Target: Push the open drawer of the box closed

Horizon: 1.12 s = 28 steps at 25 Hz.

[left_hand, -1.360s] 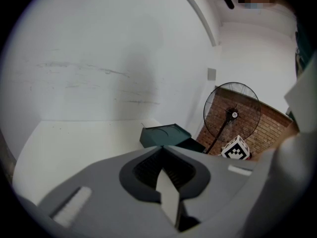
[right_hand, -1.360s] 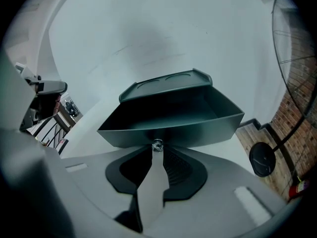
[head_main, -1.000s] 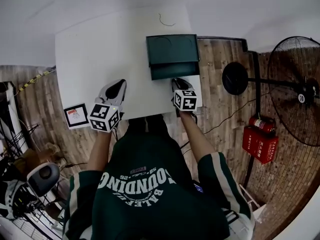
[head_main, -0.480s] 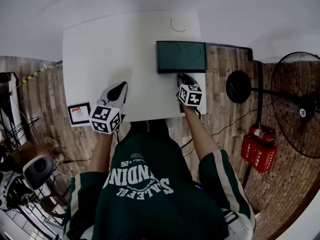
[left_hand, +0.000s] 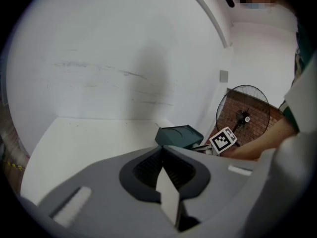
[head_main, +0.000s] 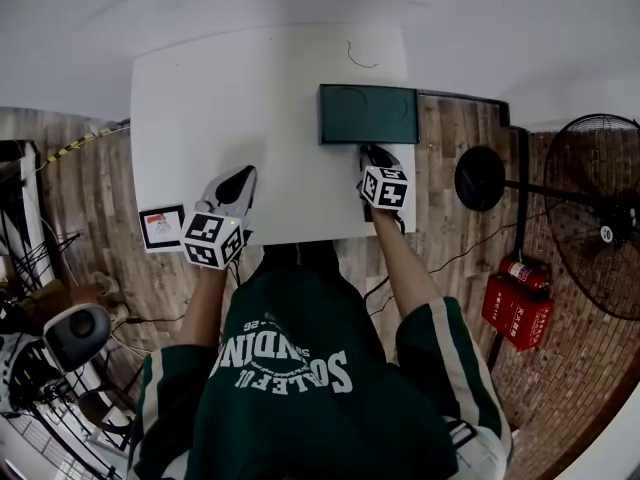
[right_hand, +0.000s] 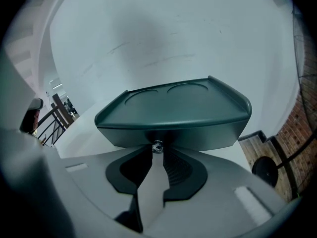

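Observation:
A dark green box [head_main: 368, 114] sits at the right side of the white table [head_main: 220, 108]; its drawer front is flush with the body. My right gripper [head_main: 374, 157] is shut, its tips against the box's front. In the right gripper view, the shut tips [right_hand: 158, 154] touch the small metal knob [right_hand: 157, 145] under the box's top [right_hand: 173, 103]. My left gripper [head_main: 238, 182] is shut and empty near the table's front edge, well left of the box. In the left gripper view, its shut tips [left_hand: 162, 168] point toward the box [left_hand: 179, 135].
A square marker card [head_main: 162, 226] hangs at the table's front left corner. A standing fan [head_main: 598, 218] with its round base [head_main: 480, 178] and a red fire extinguisher [head_main: 520, 293] are on the wood floor to the right. A white wall lies beyond the table.
The drawer stuck out toward me a second ago and now sits flush in the box. My right gripper has followed it forward. The left gripper has stayed put.

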Tool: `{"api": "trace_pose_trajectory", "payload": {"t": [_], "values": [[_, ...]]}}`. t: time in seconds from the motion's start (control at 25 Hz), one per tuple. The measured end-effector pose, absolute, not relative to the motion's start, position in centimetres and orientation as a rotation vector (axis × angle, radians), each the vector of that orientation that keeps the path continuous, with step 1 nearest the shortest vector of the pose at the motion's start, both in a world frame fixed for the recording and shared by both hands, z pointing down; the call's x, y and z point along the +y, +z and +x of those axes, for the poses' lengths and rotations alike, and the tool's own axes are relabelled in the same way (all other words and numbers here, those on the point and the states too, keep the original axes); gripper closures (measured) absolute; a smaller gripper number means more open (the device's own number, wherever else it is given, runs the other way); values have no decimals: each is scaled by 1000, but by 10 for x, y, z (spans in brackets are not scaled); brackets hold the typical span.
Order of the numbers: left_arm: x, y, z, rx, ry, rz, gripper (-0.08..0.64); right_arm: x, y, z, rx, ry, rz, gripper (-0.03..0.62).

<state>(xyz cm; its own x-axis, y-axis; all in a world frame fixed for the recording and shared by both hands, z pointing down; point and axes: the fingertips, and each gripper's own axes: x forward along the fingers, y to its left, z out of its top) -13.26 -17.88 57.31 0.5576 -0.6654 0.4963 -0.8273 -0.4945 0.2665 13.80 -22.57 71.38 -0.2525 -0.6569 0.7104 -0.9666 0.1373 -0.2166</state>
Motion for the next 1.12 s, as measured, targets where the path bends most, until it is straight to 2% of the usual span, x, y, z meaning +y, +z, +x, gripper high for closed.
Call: {"api": "trace_pose_trajectory", "payload": {"t": [0.44,0.52,0.64,1.12], "values": [[-171,557,-121,-1180,442,2375,508,-192,698,143,-1976,935,1590,525],[-172,554,-122,-1178,439,2387,508,-192,685,141,-2005,909,1597,555],[-174,547,-124,-1180,431,2407,508,-194,661,138,-2052,847,1617,588],[-197,500,-137,-1238,357,2516,508,-212,520,93,-2363,464,1638,591]]}}
